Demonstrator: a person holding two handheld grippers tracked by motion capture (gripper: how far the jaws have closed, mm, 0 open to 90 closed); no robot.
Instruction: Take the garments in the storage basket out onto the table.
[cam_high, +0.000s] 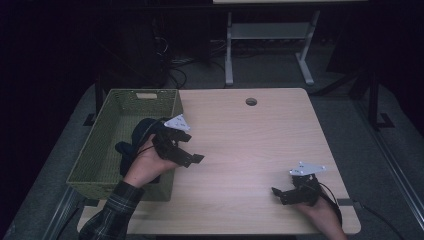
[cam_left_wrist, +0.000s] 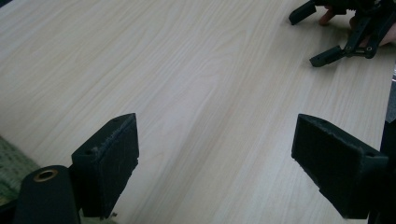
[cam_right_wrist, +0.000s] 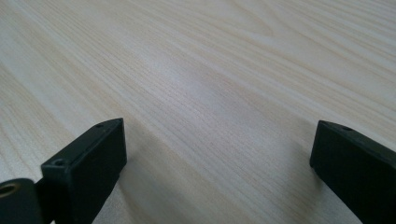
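Dark cloth (cam_high: 137, 142): one, in one green basket (cam_high: 100, 145); two tools (cam_high: 192, 152) (cam_high: 281, 194) released, empty.

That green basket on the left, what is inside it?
The green basket holds a dark bundle of cloth. The person's left hand and the left gripper cover part of it, so anything underneath stays hidden.

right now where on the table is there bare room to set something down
The widest free patch is mid-table, bordered by the basket on the left, the hole at the far edge and the right claw in front. It is crowded at the basket: dark cloth lies inside, and the left claw hangs over its right rim.
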